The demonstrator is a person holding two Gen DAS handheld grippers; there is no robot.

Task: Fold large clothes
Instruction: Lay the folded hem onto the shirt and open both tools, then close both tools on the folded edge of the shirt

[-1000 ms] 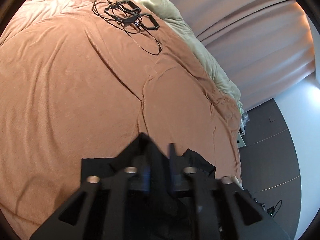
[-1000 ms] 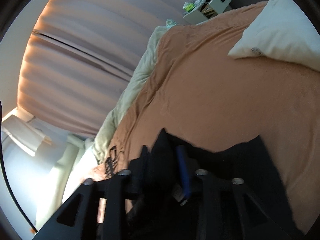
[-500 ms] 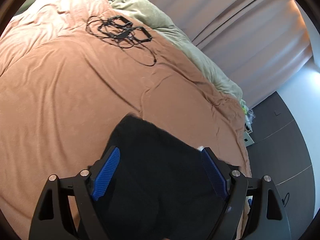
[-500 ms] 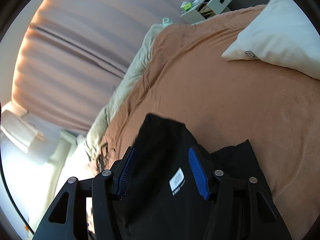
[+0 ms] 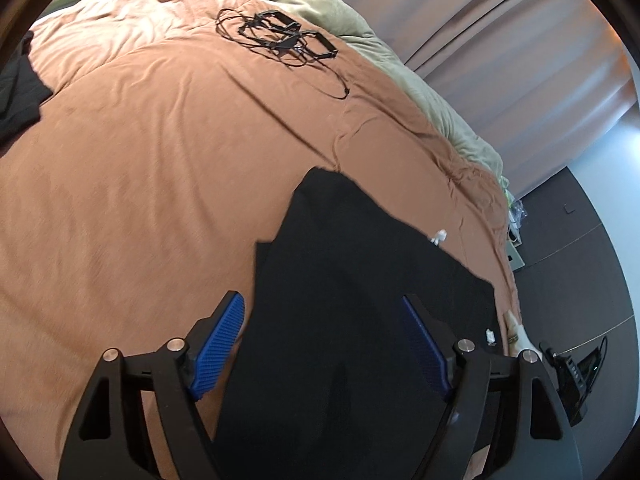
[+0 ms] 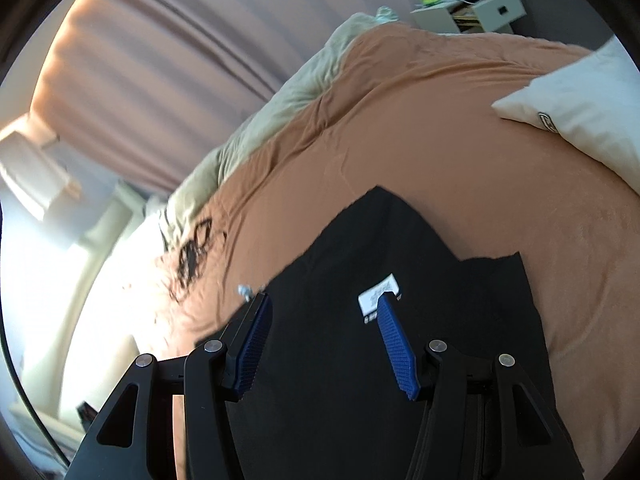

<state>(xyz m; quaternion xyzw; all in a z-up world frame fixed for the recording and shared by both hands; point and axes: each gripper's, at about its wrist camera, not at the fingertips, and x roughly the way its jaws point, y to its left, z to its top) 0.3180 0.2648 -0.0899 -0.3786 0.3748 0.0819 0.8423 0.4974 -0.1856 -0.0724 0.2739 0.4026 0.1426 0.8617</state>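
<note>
A large black garment (image 5: 352, 280) lies folded flat on the orange bedspread (image 5: 140, 160). My left gripper (image 5: 320, 304) is open and empty, hovering above the garment's near part. In the right wrist view the same black garment (image 6: 360, 360) shows a white label (image 6: 378, 296) on top. My right gripper (image 6: 324, 308) is open and empty above it, its right pad (image 6: 394, 348) just in front of the label.
A tangle of black cables and frames (image 5: 280, 38) lies at the far side of the bed. A beige blanket (image 5: 420, 92) runs along the curtain. A white pillow (image 6: 580, 120) and a bedside table (image 6: 468, 10) are at the right. Another dark cloth (image 5: 18, 92) is at far left.
Both grippers went from shut on the black garment to open, letting it drop flat on the bed. Both have since drawn back and up from it.
</note>
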